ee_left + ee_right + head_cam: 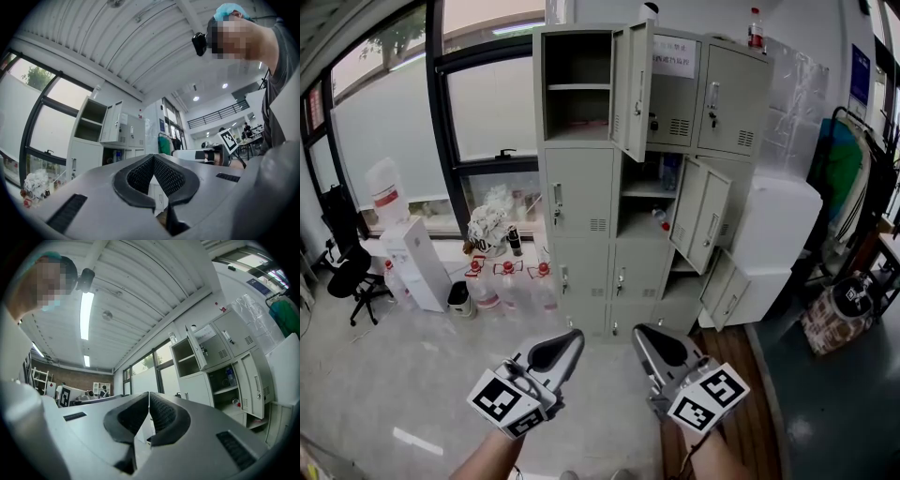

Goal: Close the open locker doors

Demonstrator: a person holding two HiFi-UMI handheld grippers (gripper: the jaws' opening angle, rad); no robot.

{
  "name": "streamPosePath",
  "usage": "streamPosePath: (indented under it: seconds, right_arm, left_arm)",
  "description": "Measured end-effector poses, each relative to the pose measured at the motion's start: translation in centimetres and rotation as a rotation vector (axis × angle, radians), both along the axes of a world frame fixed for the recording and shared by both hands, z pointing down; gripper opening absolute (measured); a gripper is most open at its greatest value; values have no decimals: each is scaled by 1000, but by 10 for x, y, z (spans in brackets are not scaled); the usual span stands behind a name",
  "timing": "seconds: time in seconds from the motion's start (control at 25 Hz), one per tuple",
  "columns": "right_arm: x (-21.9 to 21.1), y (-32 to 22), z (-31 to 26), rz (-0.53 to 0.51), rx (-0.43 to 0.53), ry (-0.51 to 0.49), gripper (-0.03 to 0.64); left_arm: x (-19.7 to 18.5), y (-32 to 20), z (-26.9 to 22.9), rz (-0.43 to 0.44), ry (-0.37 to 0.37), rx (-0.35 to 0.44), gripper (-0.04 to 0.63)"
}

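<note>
1. Head view: locker (581, 187) stands ahead, well apart from both grippers. Top door (635, 89), middle door (701, 214) and bottom door (729, 292) hang open.
2. Left gripper (572, 337) and right gripper (642, 333) are low, side by side, jaws pressed together, nothing held.
3. Doors are upright and lie ahead-right, so the right gripper is likely nearer.
4. Bottles (508, 281) and dispenser (417, 262) sit left, off the path.

Matt grey painted-metal lockers (581, 187), glossy mottled pale floor (394, 375), clear plastic bottle (756, 28), smooth white plastic water dispenser (417, 262)
</note>
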State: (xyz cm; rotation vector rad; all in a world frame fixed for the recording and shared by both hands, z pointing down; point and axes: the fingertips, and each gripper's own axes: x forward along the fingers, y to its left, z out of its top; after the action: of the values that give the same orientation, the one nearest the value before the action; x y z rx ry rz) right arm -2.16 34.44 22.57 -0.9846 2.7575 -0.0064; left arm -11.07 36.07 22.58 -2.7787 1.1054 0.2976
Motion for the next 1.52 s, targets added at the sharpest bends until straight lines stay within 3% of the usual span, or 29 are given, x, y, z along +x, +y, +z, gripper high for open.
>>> streamPosePath:
  seconds: [0.24,0.52,0.84,1.52]
  right_arm:
    - [28,10,7,-34,-4,-8,15]
    - [57,15,14,-80,-19,-24,15]
    - [64,12,11,-107,-10,-25,15]
    - [40,-36,19,-87,-28,-1,15]
  left_arm:
    - [34,13,5,-14,16,-1,9]
    - [54,19,24,-88,-29,-41,9]
    - [56,16,14,-136,-36,-19,9]
    - [29,-32,21,-122,-3,-26,9]
